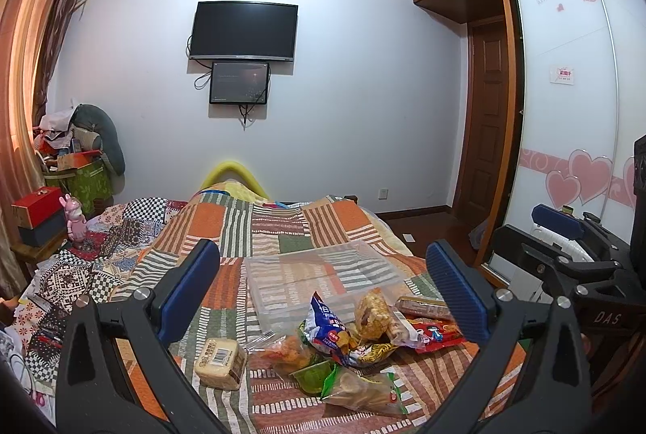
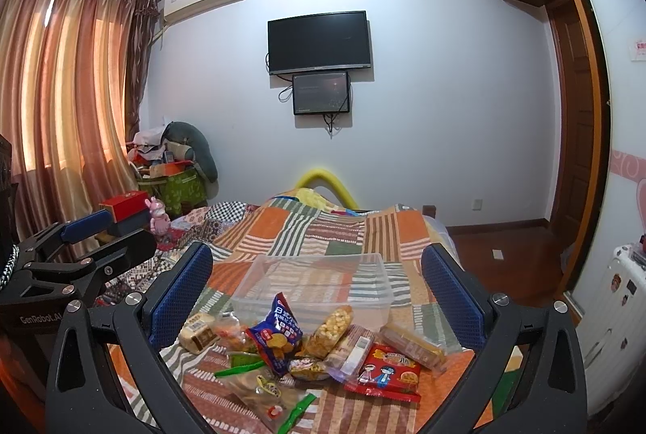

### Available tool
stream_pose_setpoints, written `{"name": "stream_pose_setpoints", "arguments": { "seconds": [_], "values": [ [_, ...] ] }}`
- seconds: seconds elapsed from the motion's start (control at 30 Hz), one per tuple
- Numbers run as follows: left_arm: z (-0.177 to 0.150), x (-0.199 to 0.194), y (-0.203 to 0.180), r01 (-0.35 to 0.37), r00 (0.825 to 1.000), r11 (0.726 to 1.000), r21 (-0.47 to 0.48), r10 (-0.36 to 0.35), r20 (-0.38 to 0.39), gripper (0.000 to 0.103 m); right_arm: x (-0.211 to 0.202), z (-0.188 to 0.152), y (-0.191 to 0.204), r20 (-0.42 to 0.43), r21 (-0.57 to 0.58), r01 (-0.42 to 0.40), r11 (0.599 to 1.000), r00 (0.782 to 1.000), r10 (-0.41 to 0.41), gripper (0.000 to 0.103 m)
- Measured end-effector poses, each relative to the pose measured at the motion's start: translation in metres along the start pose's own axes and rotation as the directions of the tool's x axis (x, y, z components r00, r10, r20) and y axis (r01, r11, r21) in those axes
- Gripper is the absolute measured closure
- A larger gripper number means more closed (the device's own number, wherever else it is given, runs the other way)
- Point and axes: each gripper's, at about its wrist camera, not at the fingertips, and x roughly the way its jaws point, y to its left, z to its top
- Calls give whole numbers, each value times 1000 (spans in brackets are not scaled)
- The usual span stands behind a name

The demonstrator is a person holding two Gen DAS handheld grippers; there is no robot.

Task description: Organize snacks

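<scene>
Here, a pile of snacks lies on a patchwork bedspread (image 1: 282, 224), low in the middle of both views. Just behind the pile sits a clear plastic box (image 1: 323, 272), with nothing seen inside it. A blue chip bag (image 2: 276, 333) stands up at the front edge of the box. Beside it on the right lies a clear bag of yellow puffs (image 2: 329, 329), then a red packet with two cartoon kids (image 2: 387, 371), and a long brown bar in clear wrap (image 2: 412, 345) at the right end. On the left of the pile, a little apart, rests a pale wrapped cake with a barcode (image 1: 220, 357). Closest to the camera lie clear bags with green edges (image 1: 363, 389). The left gripper (image 1: 323, 292) hangs above the pile with its blue fingers (image 1: 189, 288) wide apart, holding nothing. The right gripper (image 2: 317, 296) does the same, with its fingers spread around the pile. A black TV (image 1: 243, 31) hangs on the far wall, upper middle of the frame.
</scene>
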Motion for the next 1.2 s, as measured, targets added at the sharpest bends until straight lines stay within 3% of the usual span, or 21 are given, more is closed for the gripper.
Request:
{"name": "stream_pose_setpoints", "arguments": {
  "seconds": [0.77, 0.9, 1.07, 1.2],
  "values": [
    [-3, 6, 1, 11, 1000, 1000, 0, -11, -1, 1, 8, -7, -7, -26, 9, 5, 1000, 1000, -4, 0],
    [-6, 15, 7, 10, 999, 1000, 8, -9, -33, 16, 16, -10, -15, -56, 30, 4, 1000, 998, -2, 9],
    [-15, 36, 22, -12, 995, 1000, 15, 13, -97, 26, 31, -17, -33, -121, 77, 10, 997, 993, 0, 21],
    [-25, 60, 45, -42, 982, 999, 6, 42, -185, 35, 46, -27, -50, -183, 84, 44, 996, 983, -28, 32]
  ]
}}
